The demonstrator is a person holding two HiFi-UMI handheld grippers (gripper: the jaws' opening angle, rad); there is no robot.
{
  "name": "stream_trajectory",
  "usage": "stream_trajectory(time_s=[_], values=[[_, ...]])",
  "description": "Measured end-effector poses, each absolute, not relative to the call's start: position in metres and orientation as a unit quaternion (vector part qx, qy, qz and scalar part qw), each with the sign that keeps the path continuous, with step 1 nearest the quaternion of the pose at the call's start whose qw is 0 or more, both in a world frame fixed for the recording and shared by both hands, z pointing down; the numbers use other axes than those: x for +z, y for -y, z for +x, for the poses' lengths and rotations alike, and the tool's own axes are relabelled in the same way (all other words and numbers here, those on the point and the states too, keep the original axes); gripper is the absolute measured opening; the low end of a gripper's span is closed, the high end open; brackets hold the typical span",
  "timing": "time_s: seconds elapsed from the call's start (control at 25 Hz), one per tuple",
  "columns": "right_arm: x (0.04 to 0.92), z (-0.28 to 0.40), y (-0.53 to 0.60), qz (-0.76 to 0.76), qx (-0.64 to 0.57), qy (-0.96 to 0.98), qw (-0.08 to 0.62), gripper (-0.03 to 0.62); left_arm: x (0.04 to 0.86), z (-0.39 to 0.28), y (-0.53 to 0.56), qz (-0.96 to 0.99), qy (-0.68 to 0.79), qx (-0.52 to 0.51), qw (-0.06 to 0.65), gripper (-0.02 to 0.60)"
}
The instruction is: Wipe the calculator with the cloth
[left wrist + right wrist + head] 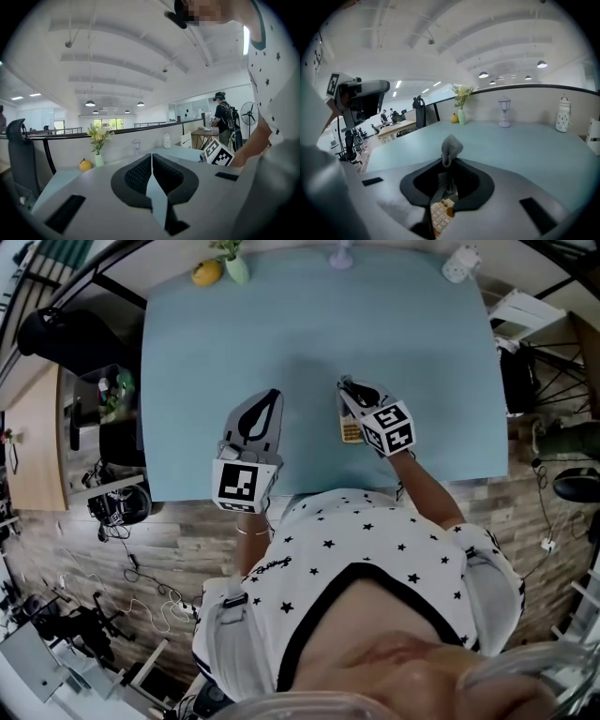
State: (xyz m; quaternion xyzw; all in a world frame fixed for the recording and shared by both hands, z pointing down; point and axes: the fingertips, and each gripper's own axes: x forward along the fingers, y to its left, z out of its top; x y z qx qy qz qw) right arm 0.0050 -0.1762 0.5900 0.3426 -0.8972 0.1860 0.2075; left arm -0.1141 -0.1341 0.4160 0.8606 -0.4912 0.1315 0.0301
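The table (319, 324) runs wide and bare ahead of both grippers. Its near edge lies close behind them, on the person's side, and its side edges stand well off to either hand. Only the far edge is occupied: a yellow fruit (206, 273) and a vase (235, 265) far ahead and to the left of the left gripper (273, 394), a small lamp (341, 254) straight ahead of the right gripper (343, 383), and a white jar (460, 263) off to its right.

The left gripper (152, 164) has its jaws pressed together with nothing between them. It sits beside the right gripper, apart from it.

The right gripper (449, 161) pinches a grey cloth (451, 146). A tuft of it stands up past the jaw tips and the rest hangs down between the jaws. The calculator (438, 215) lies flat on the table right under this gripper, its keys showing just behind the tips. In the head view the calculator (350, 429) is partly covered by the gripper's body, and it lies to the right of the left gripper. Whether the cloth touches the keys cannot be told.
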Motion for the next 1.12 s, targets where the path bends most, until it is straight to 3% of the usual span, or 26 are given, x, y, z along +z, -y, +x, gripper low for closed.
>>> stream_trajectory(time_s=[0.48, 1.12], values=[[0.652, -0.010, 0.170, 0.314, 0.159, 0.883, 0.311, 0.057, 0.418, -0.141, 0.112, 0.840, 0.524, 0.136, 0.039, 0.031], [0.651, 0.023, 0.184, 0.355, 0.163, 0.864, 0.317, 0.056, 0.412, -0.130, 0.116, 0.852, 0.504, 0.138, 0.031, 0.031]])
